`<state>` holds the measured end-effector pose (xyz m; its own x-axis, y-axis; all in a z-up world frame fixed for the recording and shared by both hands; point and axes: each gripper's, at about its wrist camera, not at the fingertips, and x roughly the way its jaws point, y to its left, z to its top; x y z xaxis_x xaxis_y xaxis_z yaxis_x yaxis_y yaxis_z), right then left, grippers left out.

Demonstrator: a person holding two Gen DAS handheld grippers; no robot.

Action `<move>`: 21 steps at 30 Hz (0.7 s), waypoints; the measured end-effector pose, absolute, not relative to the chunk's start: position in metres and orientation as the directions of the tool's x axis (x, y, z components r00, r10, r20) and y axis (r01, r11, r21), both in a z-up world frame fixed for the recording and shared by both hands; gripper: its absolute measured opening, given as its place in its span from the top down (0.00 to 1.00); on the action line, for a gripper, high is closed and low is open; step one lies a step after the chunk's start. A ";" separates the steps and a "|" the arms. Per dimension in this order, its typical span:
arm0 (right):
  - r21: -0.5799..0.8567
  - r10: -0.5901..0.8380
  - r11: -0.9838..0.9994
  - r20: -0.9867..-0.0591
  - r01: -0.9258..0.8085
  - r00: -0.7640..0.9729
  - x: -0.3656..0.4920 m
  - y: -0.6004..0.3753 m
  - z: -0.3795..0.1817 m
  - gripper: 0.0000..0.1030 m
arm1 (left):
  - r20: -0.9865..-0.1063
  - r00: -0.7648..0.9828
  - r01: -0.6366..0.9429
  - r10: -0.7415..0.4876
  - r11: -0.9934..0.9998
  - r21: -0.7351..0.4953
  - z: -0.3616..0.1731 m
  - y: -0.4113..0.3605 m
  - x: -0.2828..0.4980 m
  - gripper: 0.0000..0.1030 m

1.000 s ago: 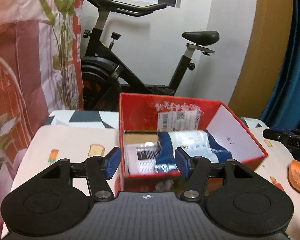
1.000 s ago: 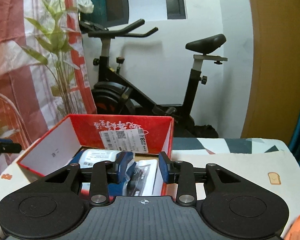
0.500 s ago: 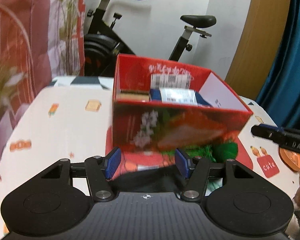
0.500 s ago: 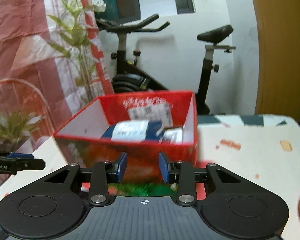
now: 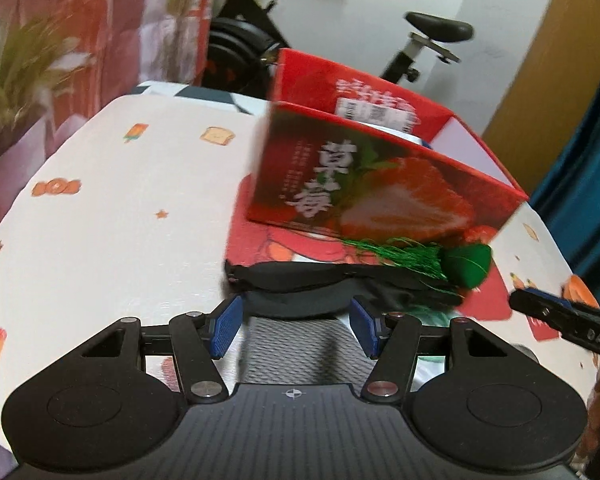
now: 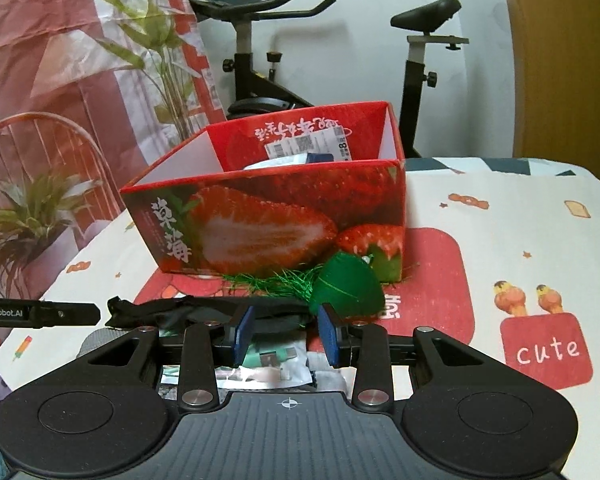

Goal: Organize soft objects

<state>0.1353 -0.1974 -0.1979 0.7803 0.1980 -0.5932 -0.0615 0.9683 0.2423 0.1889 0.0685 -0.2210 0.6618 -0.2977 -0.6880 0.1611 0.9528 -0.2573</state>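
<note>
Left gripper [image 5: 296, 330]: jaws parted about halfway, nothing clamped; blue pads [image 5: 225, 330] clear of any contact. Angled down over a grey knitted item [image 5: 296, 344] lying directly between and below the fingers, with a black fabric piece [image 5: 300, 288] just beyond the tips.

Right gripper [image 6: 286, 336]: jaws narrower than the left, likewise empty; pads [image 6: 243, 334] touching nothing visible. Positioned above a clear packet [image 6: 268, 362] with pale green contents, the far end of the black fabric just ahead, and a green tasselled pouch [image 6: 346, 286] beside the right fingertip.

Step in hand, as judged: approach to the loose pile for the next pick.

Procedure for a clean pick:
- Select one item per gripper; avoid both closing on the same black fabric unless a two-point lift is intended.
- Lower until the tips bracket a fold, not a flat span; soft cloth bunches and slips otherwise.
- Widen the right jaws before descent if the pouch is the target; present gap appears tight for its body.
- Keep clear of the tassel threads; likely to snag.
- Lift above the wall of the red strawberry box [image 6: 260, 216] before crossing over.

Box location: on the tablecloth [image 5: 120, 200] directly behind the pile, already holding blue-and-white packets.
</note>
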 end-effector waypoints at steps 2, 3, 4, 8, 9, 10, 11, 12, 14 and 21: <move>0.249 0.204 0.967 -0.597 -0.063 0.776 0.139 -0.197 -0.199 0.68 | -0.691 0.662 0.131 -0.289 0.953 -0.272 -0.224 0.074 0.192 0.40; 0.253 0.211 0.965 -0.599 -0.068 0.773 0.141 -0.196 -0.200 0.68 | -0.694 0.661 0.121 -0.286 0.953 -0.277 -0.226 0.076 0.193 0.40; 0.259 0.219 0.963 -0.600 -0.073 0.769 0.145 -0.197 -0.201 0.68 | -0.697 0.659 0.113 -0.282 0.953 -0.280 -0.227 0.077 0.194 0.40; 0.296 0.247 0.953 -0.622 -0.069 0.743 0.160 -0.196 -0.211 0.68 | -0.713 0.647 0.096 -0.272 0.956 -0.277 -0.234 0.079 0.202 0.40; 0.308 0.252 0.949 -0.629 -0.061 0.735 0.164 -0.196 -0.215 0.68 | -0.716 0.645 0.093 -0.269 0.957 -0.276 -0.235 0.079 0.204 0.40; 0.319 0.257 0.946 -0.635 -0.055 0.729 0.167 -0.197 -0.218 0.68 | -0.717 0.645 0.089 -0.265 0.958 -0.274 -0.236 0.079 0.207 0.40; 0.333 0.263 0.942 -0.643 -0.046 0.719 0.171 -0.197 -0.222 0.68 | -0.719 0.645 0.083 -0.261 0.958 -0.274 -0.237 0.079 0.212 0.40; 0.340 0.264 0.940 -0.650 -0.039 0.713 0.173 -0.197 -0.225 0.68 | -0.721 0.643 0.076 -0.258 0.958 -0.275 -0.239 0.080 0.216 0.40; 0.358 0.273 0.933 -0.663 -0.025 0.697 0.179 -0.199 -0.231 0.67 | -0.726 0.637 0.064 -0.258 0.957 -0.283 -0.241 0.082 0.224 0.40; 0.434 0.299 0.900 -0.696 0.050 0.653 0.202 -0.206 -0.249 0.55 | -0.761 0.599 0.064 -0.250 0.962 -0.266 -0.260 0.078 0.246 0.40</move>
<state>0.2021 -0.2064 -0.2488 0.6526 0.2993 -0.6961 0.0503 0.8995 0.4340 0.2457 0.0785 -0.2599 0.5987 -0.2500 -0.7609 0.0641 0.9619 -0.2657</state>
